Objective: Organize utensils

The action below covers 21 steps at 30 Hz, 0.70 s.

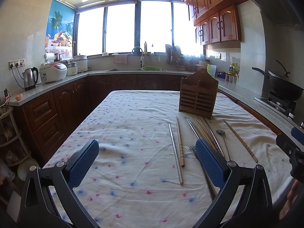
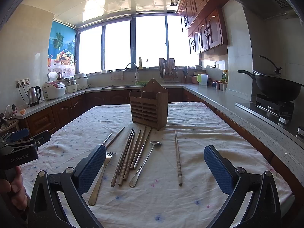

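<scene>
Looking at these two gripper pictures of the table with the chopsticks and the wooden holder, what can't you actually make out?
- Inside of the wooden utensil holder: both views show only its slatted outside; its own walls hide any contents.
- Fork in the left wrist view: only the tines show; the left gripper's right finger covers the handle.
- Outside the windows: washed out by glare in both views.
- Labels on the counter bottles: too small.

Left wrist view: taken low over the table (image 1: pixel 133 171), facing the window (image 1: pixel 121 28). Right wrist view: set rightward, likewise facing. Shared by both: wooden holder (image 1: pixel 198 96) (image 2: pixel 149 107), utensils, counters.
</scene>
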Each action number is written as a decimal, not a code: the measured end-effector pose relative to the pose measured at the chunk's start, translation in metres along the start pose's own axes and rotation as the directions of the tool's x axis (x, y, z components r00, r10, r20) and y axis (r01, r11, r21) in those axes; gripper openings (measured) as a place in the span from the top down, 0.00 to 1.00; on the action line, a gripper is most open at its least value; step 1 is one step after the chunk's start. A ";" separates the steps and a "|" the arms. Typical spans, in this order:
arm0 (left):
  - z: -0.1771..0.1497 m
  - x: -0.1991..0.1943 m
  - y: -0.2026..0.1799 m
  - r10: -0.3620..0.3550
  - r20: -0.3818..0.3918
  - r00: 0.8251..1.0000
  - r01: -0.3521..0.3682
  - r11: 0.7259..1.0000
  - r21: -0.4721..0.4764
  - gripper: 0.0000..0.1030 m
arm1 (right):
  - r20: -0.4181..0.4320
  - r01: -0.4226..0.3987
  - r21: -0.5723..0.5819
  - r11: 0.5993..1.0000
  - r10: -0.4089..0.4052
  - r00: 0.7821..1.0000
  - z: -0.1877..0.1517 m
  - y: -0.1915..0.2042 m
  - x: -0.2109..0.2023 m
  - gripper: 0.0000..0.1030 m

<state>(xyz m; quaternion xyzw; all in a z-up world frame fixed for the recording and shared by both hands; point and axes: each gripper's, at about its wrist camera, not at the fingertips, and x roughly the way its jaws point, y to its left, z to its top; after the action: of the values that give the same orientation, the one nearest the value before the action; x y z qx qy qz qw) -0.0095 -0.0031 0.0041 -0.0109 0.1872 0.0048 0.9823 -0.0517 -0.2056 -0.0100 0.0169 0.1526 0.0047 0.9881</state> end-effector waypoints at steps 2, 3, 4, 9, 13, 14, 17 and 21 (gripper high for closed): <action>0.000 0.000 0.000 0.001 0.001 1.000 -0.001 1.000 0.001 0.00 | 0.001 0.000 0.001 1.000 0.000 1.000 0.000 0.000 0.000 0.00; 0.000 0.000 0.000 0.000 0.000 1.000 0.000 1.000 0.001 0.00 | 0.001 -0.001 0.000 1.000 0.001 1.000 0.000 0.000 0.000 0.00; 0.000 0.000 0.000 0.001 0.000 1.000 -0.001 1.000 0.001 0.00 | 0.001 -0.001 0.001 1.000 0.001 1.000 0.000 0.000 0.000 0.00; 0.000 0.000 0.000 0.001 -0.001 1.000 -0.001 1.000 -0.002 0.00 | 0.001 -0.001 0.001 1.000 0.001 1.000 0.000 0.000 0.000 0.00; 0.001 0.002 0.000 -0.003 -0.011 1.000 0.003 1.000 -0.006 0.00 | -0.002 -0.004 0.003 1.000 0.004 1.000 0.001 0.000 0.001 0.00; 0.002 0.003 0.000 -0.004 -0.014 1.000 0.004 1.000 -0.006 0.00 | -0.002 -0.005 0.003 1.000 0.005 1.000 0.001 0.000 0.001 0.00; 0.003 0.006 0.001 -0.010 -0.028 1.000 0.010 1.000 -0.010 0.00 | -0.006 -0.008 0.009 1.000 0.008 1.000 0.002 -0.001 0.002 0.00; 0.005 0.016 0.003 -0.030 -0.071 0.997 0.029 0.999 -0.022 0.00 | -0.022 -0.013 0.029 1.000 0.014 1.000 0.006 -0.005 0.007 0.00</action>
<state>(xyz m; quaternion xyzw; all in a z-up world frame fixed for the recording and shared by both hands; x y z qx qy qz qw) 0.0075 0.0000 0.0031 -0.0244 0.2218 -0.0081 0.9747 -0.0437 -0.2111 -0.0069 0.0320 0.1634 0.0094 0.9860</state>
